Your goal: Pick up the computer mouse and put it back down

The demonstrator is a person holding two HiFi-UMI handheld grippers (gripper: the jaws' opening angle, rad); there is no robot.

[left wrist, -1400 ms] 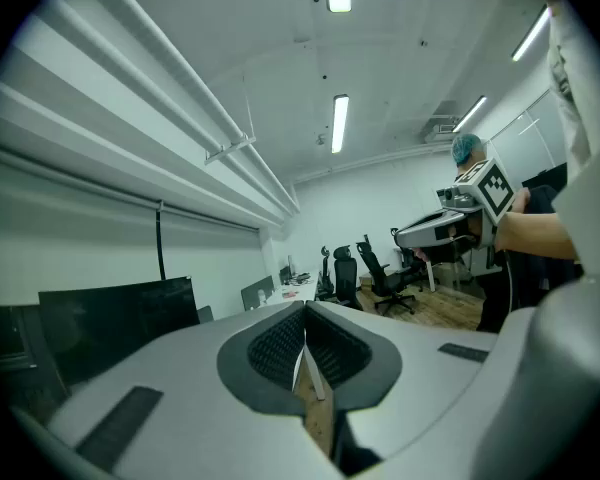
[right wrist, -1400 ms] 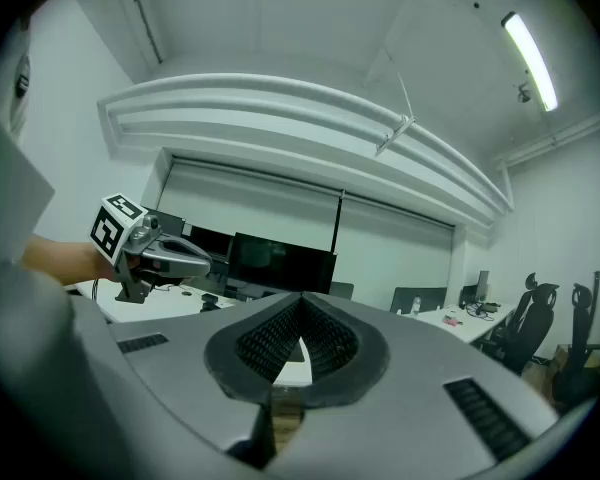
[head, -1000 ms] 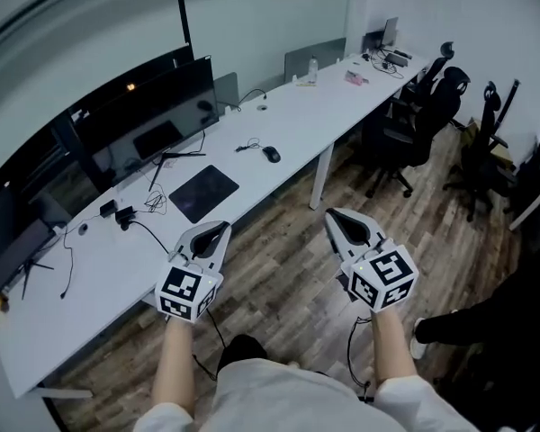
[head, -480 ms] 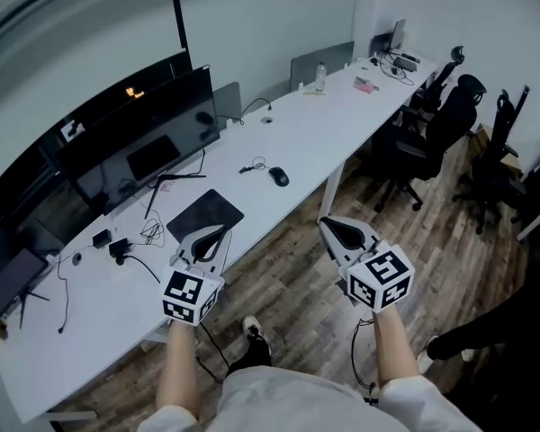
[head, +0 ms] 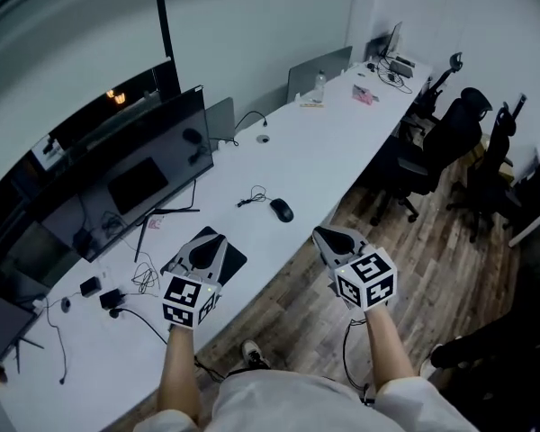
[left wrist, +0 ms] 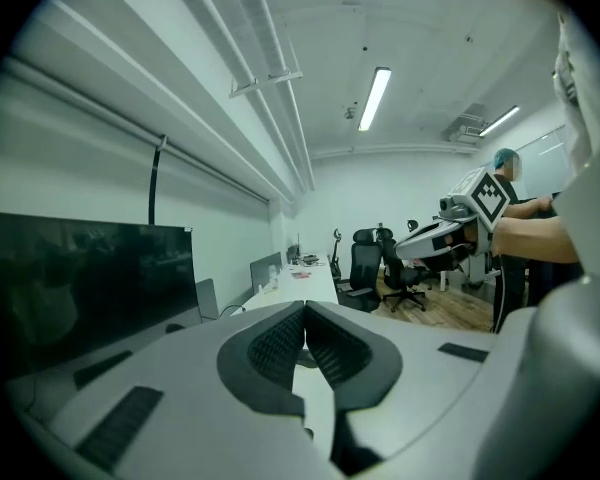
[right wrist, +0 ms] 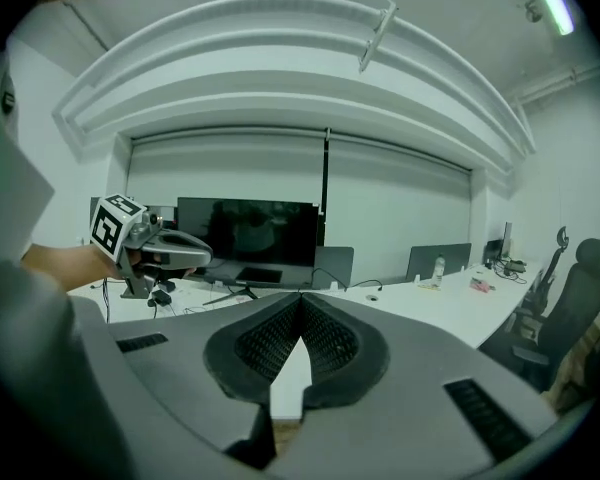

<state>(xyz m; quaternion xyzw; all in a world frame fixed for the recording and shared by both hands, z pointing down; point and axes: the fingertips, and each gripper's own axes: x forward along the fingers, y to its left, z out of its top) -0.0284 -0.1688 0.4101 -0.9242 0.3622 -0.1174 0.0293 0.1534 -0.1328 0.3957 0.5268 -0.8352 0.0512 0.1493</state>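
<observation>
1. The long white counter runs from near left to far right. The task's thing lies on it about midway along, close to its right edge.
2. A row of wide dark monitors stands along the counter's left side. Black office chairs stand on the wooden floor at far right.
3. A flat black mouse pad lies near the edge, partly under the left tool. That forearm reaches forward and the tool is tipped slightly down, its jaws pressed together on nothing.
4. The right tool hangs over the floor just off the counter's edge, its forearm also extended. Its jaws are likewise closed and empty.
5. The small black, rounded plastic computer mouse sits beyond the pad, nearer the right tool.
   - It probably weighs little, with a rigid, smooth shell that could slip.
   - Pinching its two long sides near the middle looks safest.
   - A thin dark cable lies just beside it; I cannot tell whether it is attached.
</observation>
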